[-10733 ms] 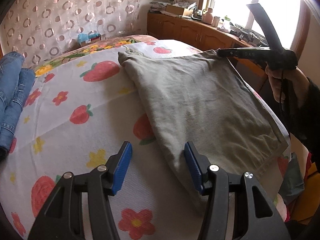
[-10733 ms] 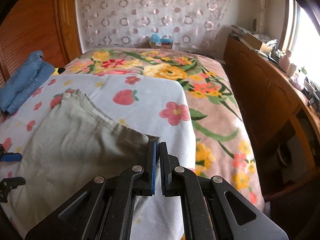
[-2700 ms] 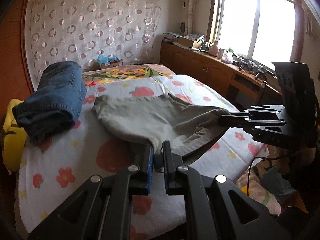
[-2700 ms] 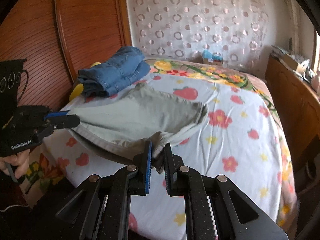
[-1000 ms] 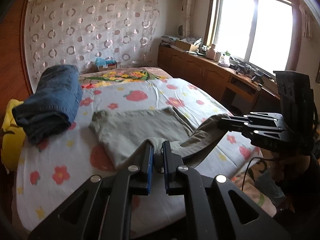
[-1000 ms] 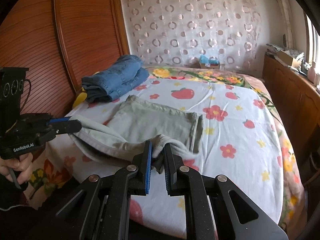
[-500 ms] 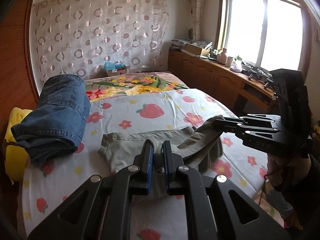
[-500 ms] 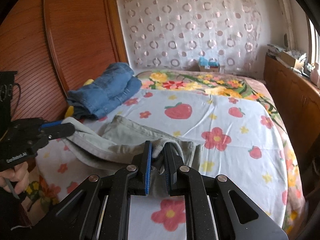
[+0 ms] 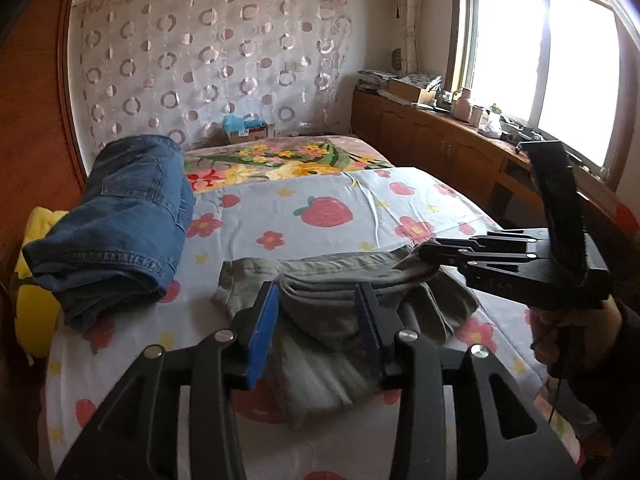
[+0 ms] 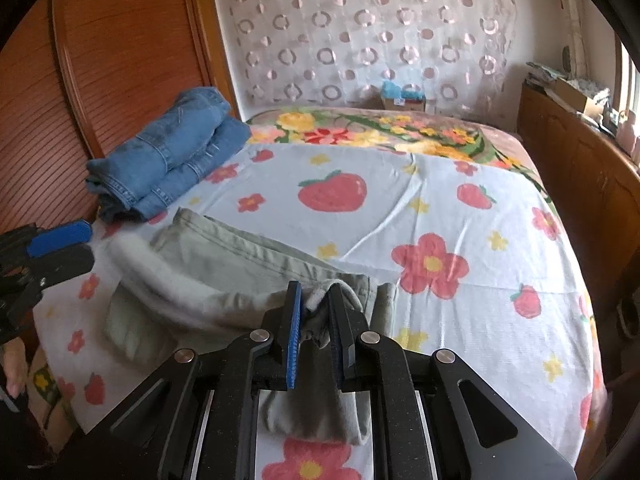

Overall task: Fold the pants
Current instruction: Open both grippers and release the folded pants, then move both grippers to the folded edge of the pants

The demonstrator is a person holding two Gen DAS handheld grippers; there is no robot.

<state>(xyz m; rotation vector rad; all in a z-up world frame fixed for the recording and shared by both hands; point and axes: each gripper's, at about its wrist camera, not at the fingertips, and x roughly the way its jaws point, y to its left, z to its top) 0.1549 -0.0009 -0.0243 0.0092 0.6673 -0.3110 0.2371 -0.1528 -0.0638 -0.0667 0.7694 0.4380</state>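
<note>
Pants (image 9: pixel 320 304) soft, floppy; we grab hems. L gripper (image 9: pixel 316 320) wide open, R gripper (image 10: pixel 316 320) still pinching cloth.

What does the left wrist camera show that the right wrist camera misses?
Only left wrist: the right gripper from the side, and something yellow beneath the jeans. Only right wrist: the left gripper from the side. Both: the olive pants, the jeans, the flowered bedsheet and the spotted curtain.

1 olive pants (image 9: pixel 320 304), 1 folded jeans (image 9: pixel 120 216), 2 claws, left (image 9: pixel 316 320), right (image 10: pixel 316 320), 1 bed (image 10: pixel 440 208)
</note>
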